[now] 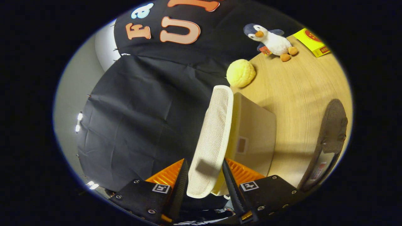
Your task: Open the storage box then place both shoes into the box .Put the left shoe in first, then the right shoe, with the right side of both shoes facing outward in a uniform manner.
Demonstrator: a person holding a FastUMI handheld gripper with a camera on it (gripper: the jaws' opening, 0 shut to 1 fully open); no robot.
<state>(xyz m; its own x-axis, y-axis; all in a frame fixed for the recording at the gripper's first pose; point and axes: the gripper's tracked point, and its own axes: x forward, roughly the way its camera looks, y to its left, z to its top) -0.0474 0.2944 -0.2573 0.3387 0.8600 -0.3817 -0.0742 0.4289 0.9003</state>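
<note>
Gripper view looks along the two fingers, and the gripper (205, 179) is clamped on a cream mesh panel (213, 138) — both fingers press its lower end from either side. That panel seems to be the lid or flap of the storage box (254, 131), though the fisheye warp makes it hard to be sure; it stands on edge, tilted up from the beige box body just beyond the fingers. The box sits on a light wooden table (298, 91). Beside it, near the table's edge, lies a dark shoe (331, 131), sole side showing, apart from the box. Further beyond the box rests a round yellow bun-like ball (241, 73) — then a plush penguin (271, 40) and a yellow carton (312, 42) near the far edge
</note>
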